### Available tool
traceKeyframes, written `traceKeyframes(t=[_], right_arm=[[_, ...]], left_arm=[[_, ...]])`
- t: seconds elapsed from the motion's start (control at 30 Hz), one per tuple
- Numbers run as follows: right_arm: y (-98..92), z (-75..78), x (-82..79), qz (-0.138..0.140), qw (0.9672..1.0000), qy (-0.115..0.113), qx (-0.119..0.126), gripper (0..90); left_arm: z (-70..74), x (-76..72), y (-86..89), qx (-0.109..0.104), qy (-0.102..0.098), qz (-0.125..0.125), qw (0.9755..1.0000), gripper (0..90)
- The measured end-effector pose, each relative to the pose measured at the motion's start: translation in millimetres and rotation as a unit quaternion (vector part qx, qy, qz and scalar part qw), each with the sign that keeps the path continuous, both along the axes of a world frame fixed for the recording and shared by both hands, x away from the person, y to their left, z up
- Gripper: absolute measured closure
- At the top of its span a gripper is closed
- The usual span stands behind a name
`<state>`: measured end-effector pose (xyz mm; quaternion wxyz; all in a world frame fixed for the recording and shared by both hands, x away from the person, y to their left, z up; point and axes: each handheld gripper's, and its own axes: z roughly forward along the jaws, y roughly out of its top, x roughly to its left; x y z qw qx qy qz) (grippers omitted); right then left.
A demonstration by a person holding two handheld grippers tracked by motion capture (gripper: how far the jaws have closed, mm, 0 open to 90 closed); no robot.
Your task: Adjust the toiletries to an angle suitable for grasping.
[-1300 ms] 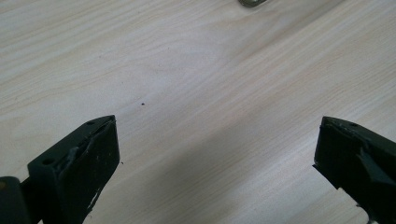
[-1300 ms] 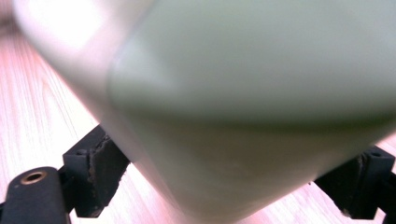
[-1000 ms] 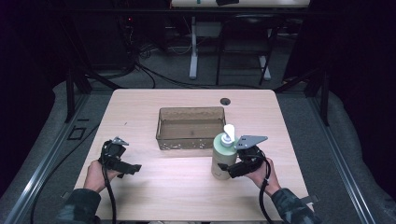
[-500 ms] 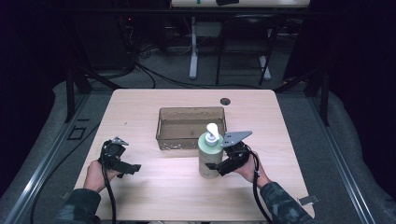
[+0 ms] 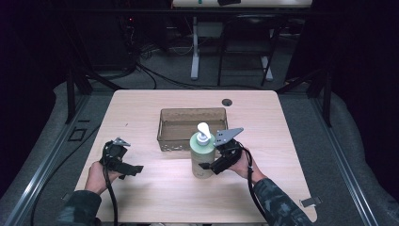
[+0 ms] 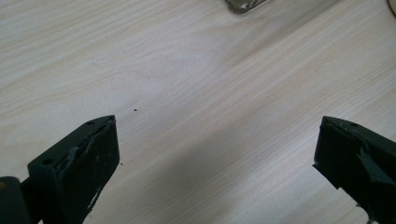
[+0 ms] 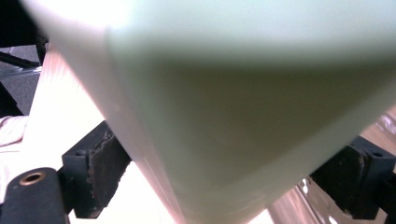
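Observation:
A pale green pump bottle [image 5: 202, 154] with a white pump head stands upright just in front of the clear plastic bin [image 5: 175, 114]. My right gripper [image 5: 212, 165] is shut on its lower body from the right. Up close, the bottle [image 7: 243, 102] sits between the two black jaws of the right gripper [image 7: 229, 179], and one pad [image 7: 103, 164] presses its side. I cannot tell whether its base touches the table. My left gripper [image 5: 133, 168] rests low at the front left, open. In its own view the left gripper [image 6: 215, 163] has its jaws wide apart over bare wood.
The clear bin holds nothing that I can make out, and its corner [image 6: 243, 4] shows near my left gripper. A round cable hole [image 5: 227, 101] lies at the table's far side. The wooden table [image 5: 141, 108] ends close behind the person's hands.
My right gripper has carried the bottle leftward along the front of the bin, from its right corner to its front middle. The left gripper has stayed put.

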<state>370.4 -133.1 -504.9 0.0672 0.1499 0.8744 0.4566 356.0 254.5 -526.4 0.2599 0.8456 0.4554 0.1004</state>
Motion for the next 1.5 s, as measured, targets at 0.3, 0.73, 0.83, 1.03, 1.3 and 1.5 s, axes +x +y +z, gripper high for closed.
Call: traceKeyframes(t=[0.3,0.73,0.83,1.03,1.3,1.5], right_arm=[[-26.1,8.9,-11.8,-0.046,0.9970,0.051,-0.036,0.0],[-88.4,10.7,-52.1,-0.133,0.9799,0.083,-0.123,0.5],[-102.3,2.9,-59.8,-0.158,0.9714,0.089,-0.154,1.8],[-121.1,-7.6,-59.4,-0.191,0.9610,0.108,-0.168,0.5],[-129.7,-10.1,-56.3,-0.207,0.9556,0.110,-0.179,1.4],[-140.6,-16.8,-52.8,-0.216,0.9531,0.121,-0.174,1.3]], left_arm=[[8.2,-0.7,-6.2,-0.007,-0.006,-0.017,0.9998,0.0],[28.7,4.1,-22.5,-0.022,-0.017,-0.062,0.9977,0.0],[42.4,7.8,-33.0,-0.020,-0.023,-0.085,0.9959,0.0],[60.8,13.6,-48.5,-0.026,-0.027,-0.110,0.9932,0.0],[82.4,20.3,-64.7,-0.022,-0.031,-0.148,0.9883,0.0],[101.1,29.4,-84.3,-0.027,-0.029,-0.178,0.9832,0.0]])
